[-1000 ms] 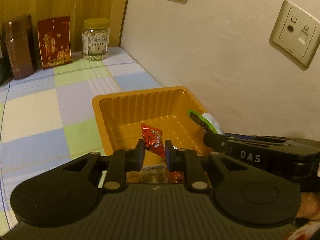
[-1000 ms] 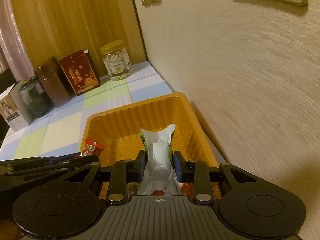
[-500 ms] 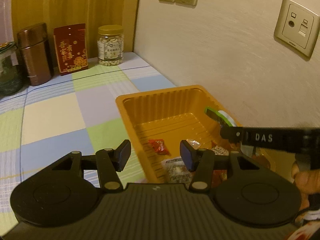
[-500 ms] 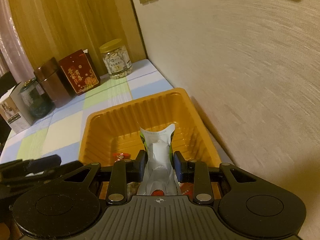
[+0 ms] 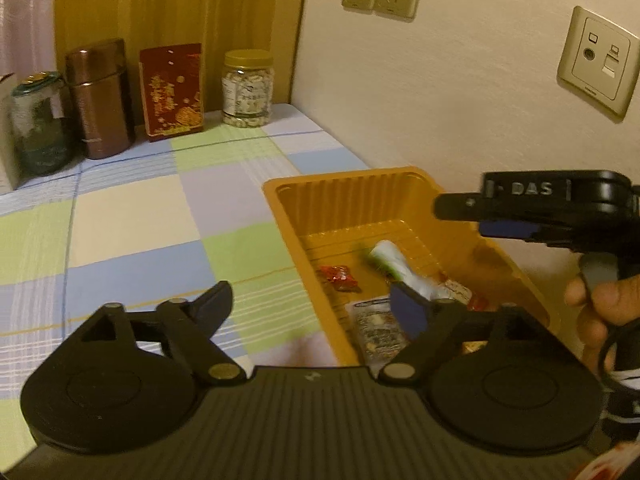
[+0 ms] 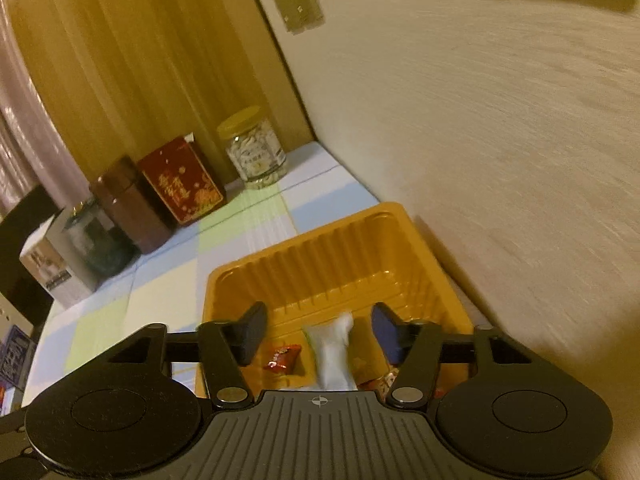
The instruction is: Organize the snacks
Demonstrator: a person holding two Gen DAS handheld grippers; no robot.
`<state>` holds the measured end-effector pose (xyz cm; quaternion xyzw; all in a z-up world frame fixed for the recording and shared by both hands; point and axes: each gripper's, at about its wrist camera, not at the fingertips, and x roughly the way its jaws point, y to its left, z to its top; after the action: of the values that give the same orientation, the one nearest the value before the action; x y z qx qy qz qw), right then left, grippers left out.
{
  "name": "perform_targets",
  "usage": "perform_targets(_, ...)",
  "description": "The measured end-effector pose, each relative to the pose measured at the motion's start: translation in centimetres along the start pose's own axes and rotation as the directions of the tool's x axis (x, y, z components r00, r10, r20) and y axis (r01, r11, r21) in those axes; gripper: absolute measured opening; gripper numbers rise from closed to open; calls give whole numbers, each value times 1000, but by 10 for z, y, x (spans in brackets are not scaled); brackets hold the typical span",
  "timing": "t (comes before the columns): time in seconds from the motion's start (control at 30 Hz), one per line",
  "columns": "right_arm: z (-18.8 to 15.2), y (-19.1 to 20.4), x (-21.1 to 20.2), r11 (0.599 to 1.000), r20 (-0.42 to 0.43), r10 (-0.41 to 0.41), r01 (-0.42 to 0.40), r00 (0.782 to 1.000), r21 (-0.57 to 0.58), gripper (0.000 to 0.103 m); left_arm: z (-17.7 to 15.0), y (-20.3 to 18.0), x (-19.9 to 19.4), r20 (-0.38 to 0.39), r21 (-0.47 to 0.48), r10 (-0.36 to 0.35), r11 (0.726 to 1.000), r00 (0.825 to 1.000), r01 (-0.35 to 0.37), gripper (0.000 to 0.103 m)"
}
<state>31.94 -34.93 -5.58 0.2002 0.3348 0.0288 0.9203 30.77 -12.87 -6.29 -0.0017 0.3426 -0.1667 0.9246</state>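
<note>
I hold two grippers over an orange tray [image 5: 360, 200] that sits on a checked worktop [image 5: 140, 216] against a cream wall. My left gripper [image 5: 320, 304] has its jaws opening wide, with nothing between them; the tray's near corner lies just ahead of them. My right gripper [image 6: 318, 328] also has its jaws opening. A white and green snack pouch [image 6: 332, 348] shows between them, but the pads stand clear of it on both sides, so I judge it released into the tray.

Just left of that pouch, below my right jaws, lies a small red wrapped candy [image 6: 282, 357]. More packets lie at the tray's near end, among them a clear-wrapped snack [image 5: 376, 328], partly hidden behind my left jaws.

Far ahead of both jaws, along the worktop's back edge, stand a yellow-lidded jar [image 5: 248, 88], a red box [image 5: 172, 88], a brown canister [image 5: 98, 98] and a dark glass jar [image 5: 40, 124].

As I judge it, several snacks are already gathered in the tray. No loose snack shows on the worktop near my jaws, so I cannot tell what is left to collect.
</note>
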Motion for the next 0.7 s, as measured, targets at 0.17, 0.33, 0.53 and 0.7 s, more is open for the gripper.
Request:
perform_targets(0.17,-12,-3,-17,999,-14,-35,35,999,-2,59,-6,6,-16,14,-44,8,999,1000,-8,97)
perform_targets(0.33,-31,0,-46,999,-38,-51,50,998,-9,60,-13,8,-45,13,-89,3,996,1000,-2,102)
perform_targets(0.53,-51,14,-103,995,22,-79,80,997,-52,61,-21,10,-89,11,-114,-14,993,1000,15,102)
perform_targets(0.7,-61,27,-141,992,23,-101,102,995,-73,70,-30,10,-125,15,-123,4,992,1000,-2,103)
